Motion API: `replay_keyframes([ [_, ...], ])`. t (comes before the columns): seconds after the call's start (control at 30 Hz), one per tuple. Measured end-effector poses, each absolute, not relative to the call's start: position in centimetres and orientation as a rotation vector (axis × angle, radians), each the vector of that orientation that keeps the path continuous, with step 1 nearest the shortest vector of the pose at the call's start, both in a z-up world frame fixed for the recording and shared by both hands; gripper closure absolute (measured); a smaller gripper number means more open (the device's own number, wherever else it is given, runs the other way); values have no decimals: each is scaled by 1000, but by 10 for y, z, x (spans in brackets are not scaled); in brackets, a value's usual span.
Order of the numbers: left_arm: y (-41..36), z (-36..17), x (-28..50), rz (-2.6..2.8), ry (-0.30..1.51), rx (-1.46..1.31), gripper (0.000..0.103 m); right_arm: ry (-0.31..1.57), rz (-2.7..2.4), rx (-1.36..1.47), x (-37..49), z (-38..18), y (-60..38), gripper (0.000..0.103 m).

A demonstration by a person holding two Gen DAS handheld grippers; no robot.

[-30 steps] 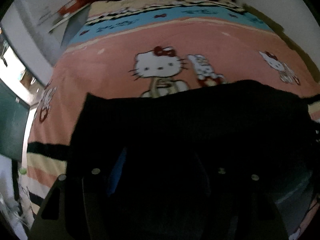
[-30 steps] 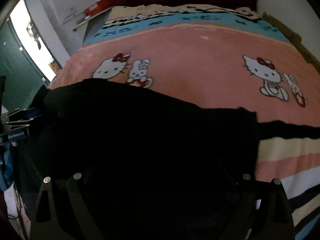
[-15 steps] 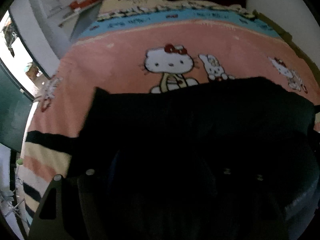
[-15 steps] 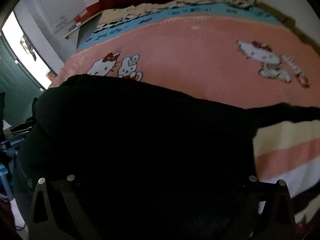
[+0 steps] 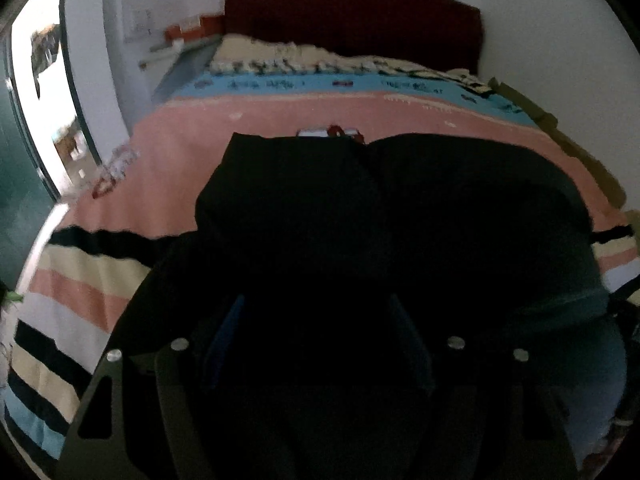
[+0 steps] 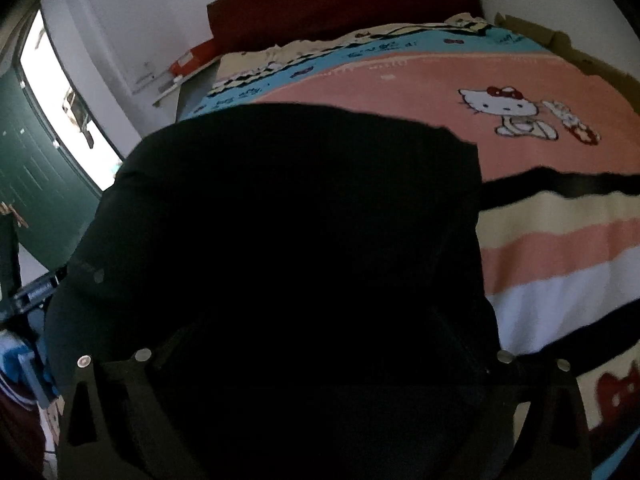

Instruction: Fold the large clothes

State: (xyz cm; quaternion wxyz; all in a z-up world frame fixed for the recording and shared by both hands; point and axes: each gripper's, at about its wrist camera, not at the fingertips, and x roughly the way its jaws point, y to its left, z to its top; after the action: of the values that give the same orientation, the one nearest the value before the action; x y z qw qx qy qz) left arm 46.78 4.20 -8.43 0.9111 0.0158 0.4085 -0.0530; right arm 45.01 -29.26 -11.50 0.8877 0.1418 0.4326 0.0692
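The big black cloth garment [image 5: 400, 208] hides both grippers' fingers, so their grip cannot be told. It bunches up towards 12 o'clock on the pink cartoon-cat blanket [image 6: 520, 128], so the fold could turn out crooked.

Both wrist views face the headboard [image 5: 352, 16], close above the bedspread [image 6: 440, 80].

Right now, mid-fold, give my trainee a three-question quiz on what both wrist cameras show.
1. True or false: the large black cloth garment lies on a pink cartoon-cat blanket.
2. The panel at the bed's head is: A dark red headboard, B white curtain, C green cupboard.
3. Fill in: in the right wrist view, the white cartoon cat print is to the garment's ____.

Key: 1 true; 2 A; 3 right.
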Motion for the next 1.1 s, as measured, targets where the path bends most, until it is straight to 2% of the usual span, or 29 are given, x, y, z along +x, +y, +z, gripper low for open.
replay_keyframes([
  [0.3,36,-82,454,-54,793,71,29,871,117,274,444,-120,-288,2],
  [0.63,52,-59,394,-34,731,100,29,793,63,197,380,-76,-277,2],
  [1.1,56,-77,379,-26,717,74,29,816,44,264,362,-110,-291,1],
])
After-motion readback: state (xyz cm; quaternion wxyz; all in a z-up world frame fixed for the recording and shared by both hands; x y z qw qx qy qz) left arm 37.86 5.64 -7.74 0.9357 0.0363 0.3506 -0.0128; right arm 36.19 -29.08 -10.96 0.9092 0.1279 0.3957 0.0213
